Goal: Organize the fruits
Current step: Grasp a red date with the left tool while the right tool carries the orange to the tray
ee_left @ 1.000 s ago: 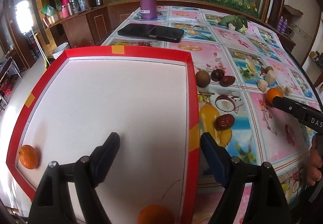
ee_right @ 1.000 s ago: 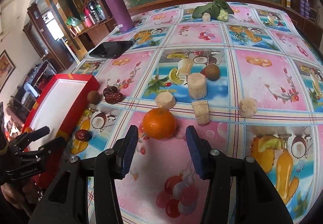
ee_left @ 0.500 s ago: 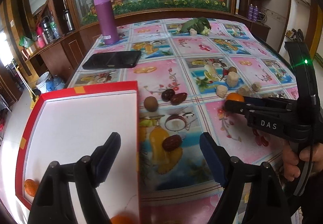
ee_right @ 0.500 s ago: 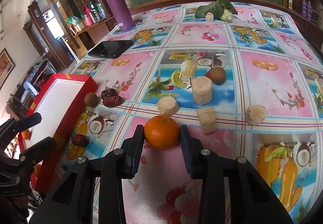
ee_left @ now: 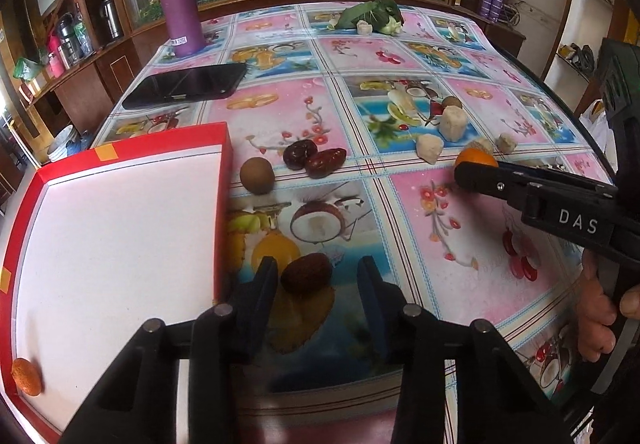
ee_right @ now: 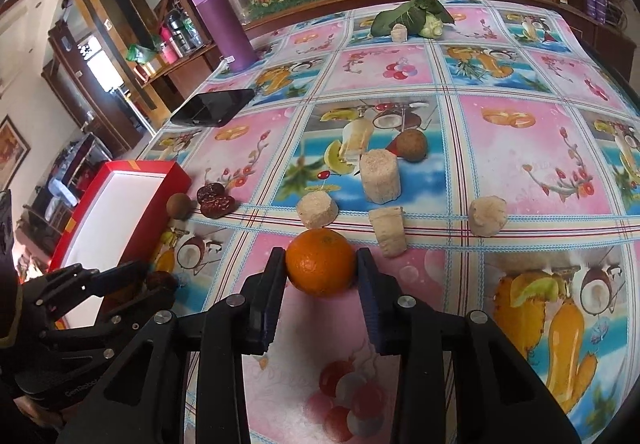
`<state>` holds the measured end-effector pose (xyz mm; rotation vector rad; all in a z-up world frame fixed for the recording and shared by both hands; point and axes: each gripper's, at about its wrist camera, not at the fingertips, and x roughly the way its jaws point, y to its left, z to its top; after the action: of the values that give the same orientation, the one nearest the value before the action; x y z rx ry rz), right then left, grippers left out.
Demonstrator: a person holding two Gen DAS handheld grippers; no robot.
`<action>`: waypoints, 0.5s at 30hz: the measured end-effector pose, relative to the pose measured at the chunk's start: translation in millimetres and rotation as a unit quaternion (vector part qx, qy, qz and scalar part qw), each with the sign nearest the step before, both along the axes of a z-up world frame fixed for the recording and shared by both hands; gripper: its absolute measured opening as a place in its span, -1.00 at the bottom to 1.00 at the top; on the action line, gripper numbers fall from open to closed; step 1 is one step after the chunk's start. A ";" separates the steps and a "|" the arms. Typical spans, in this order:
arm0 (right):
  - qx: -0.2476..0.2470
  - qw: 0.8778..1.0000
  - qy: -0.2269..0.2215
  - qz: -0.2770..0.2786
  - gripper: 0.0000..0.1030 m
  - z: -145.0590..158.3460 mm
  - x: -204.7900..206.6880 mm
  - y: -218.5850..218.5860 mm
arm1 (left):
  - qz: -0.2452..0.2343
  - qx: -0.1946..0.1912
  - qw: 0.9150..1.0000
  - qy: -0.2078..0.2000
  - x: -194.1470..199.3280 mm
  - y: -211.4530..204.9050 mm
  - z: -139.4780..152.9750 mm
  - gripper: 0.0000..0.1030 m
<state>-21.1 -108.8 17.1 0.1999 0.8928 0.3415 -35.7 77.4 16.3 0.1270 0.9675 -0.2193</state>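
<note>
Orange (ee_right: pixel 321 267) peel is firm but slick; I'm pinching it across the middle with the right gripper (ee_right: pixel 321 276). Left gripper (ee_left: pixel 318 284), beside the red tray (ee_left: pixel 222 203), has just been closing around the date (ee_left: pixel 306 272), probably not pressing yet.

The right gripper (ee_right: pixel 322 276) is clamping an orange (ee_right: pixel 321 262) on the table (ee_right: pixel 520 147), near its front edge; the left gripper (ee_right: pixel 138 280) is reaching beside the red tray (ee_right: pixel 120 203).

Bright daylight, blown-out window (ee_right: pixel 103 73) left; strong fisheye bending, dark vignetted corners, slight blur.
</note>
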 end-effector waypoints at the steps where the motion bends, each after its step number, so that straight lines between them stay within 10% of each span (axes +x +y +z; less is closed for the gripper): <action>1: 0.001 1.000 -0.002 0.000 -0.34 0.4 -0.3 -0.2 | 0.000 -0.003 1.000 0.004 0.9 0.3 -2.0 -0.29; 15: -0.005 0.999 -0.039 0.030 -0.35 6.7 -8.2 12.5 | 0.012 -0.040 0.999 -0.018 -8.8 5.6 8.4 -0.43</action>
<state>-29.2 -96.3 23.8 0.1494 0.8245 0.3981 -44.6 83.0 24.7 0.0464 0.9227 -0.2316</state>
